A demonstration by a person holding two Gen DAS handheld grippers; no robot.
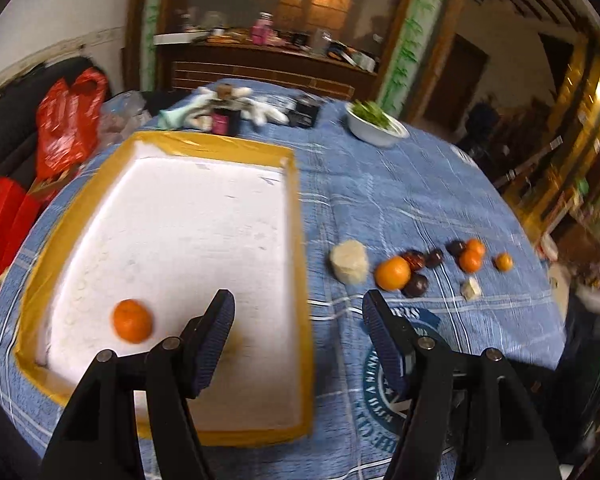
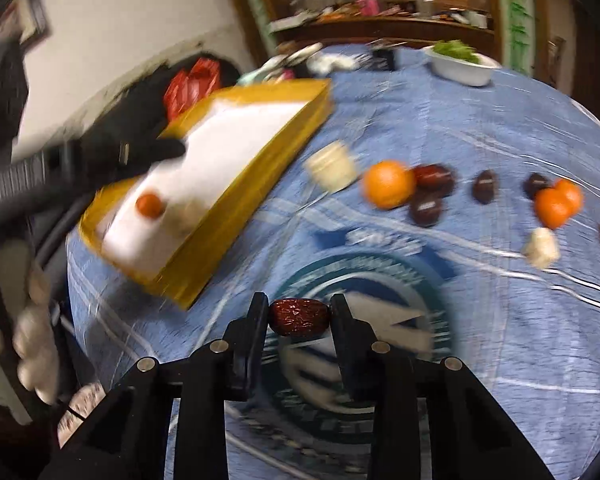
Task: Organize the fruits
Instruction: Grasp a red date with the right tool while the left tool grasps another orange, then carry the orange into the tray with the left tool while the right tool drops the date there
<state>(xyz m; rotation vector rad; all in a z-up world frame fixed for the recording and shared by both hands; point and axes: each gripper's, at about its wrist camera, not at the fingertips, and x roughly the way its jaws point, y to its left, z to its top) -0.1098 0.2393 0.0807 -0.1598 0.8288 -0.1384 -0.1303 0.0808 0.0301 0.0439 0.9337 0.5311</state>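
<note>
A white foam tray with a yellow taped rim [image 1: 292,216] lies on the blue tablecloth; one tangerine [image 1: 132,320] sits in its near left corner. My left gripper [image 1: 298,316] is open and empty above the tray's right edge. To the right lie a larger orange [image 1: 392,273], dark red dates [image 1: 417,285], small tangerines [image 1: 470,260] and pale chunks [image 1: 349,261]. My right gripper [image 2: 299,318] is shut on a red date [image 2: 299,317], held above the cloth to the right of the tray [image 2: 236,200]. The left gripper shows there as a dark blur [image 2: 132,156] over the tray.
A white bowl of greens [image 1: 374,124] stands at the far side of the table. Gloves and small boxes [image 1: 236,112] lie behind the tray. Red bags [image 1: 66,124] sit off the table's left edge. A cluttered wooden sideboard stands behind.
</note>
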